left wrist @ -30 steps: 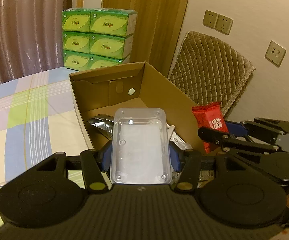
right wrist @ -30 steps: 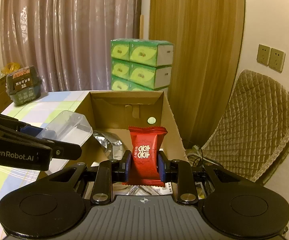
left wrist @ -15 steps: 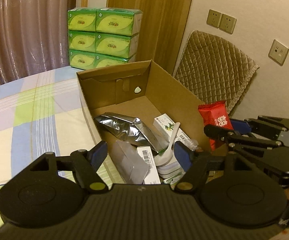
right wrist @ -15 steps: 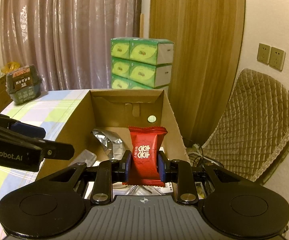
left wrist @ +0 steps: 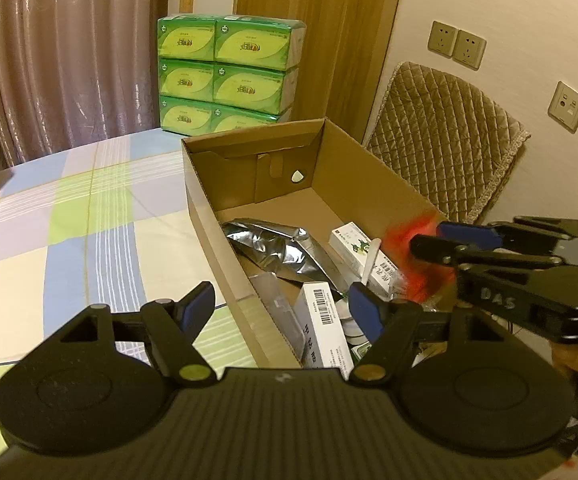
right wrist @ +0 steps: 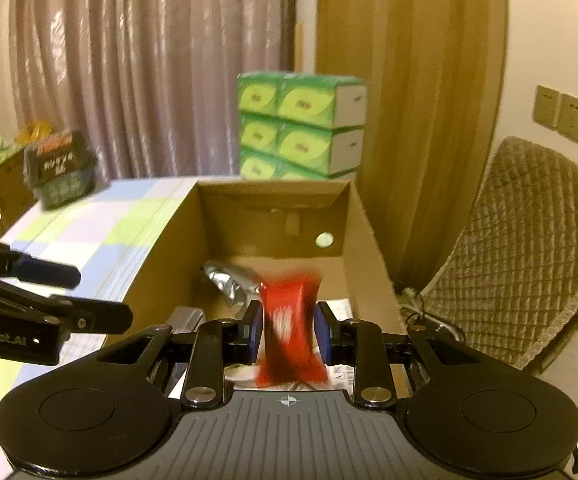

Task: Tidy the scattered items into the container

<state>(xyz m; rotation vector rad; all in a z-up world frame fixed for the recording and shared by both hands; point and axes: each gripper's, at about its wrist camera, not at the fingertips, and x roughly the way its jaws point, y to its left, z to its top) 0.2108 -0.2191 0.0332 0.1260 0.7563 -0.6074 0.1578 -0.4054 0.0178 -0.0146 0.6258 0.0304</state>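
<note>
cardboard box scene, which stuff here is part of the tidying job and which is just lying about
Part of the job:
- cardboard box
- red snack packet, blurred between the just-opening jaws of the right gripper
- silver foil bag, already in the box
- white cartons, in the box

Just lying about:
- green tissue packs
- quilted chair
- dark basket

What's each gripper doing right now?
Left gripper: open, empty.
Right gripper: jaws just opening, blurred red snack packet between them, apparently released.

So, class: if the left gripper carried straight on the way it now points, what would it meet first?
Probably the near left wall of the cardboard box, which lies between the fingers of the open, empty left gripper; just beyond is the clear plastic case inside. Depth is hard to judge.
</note>
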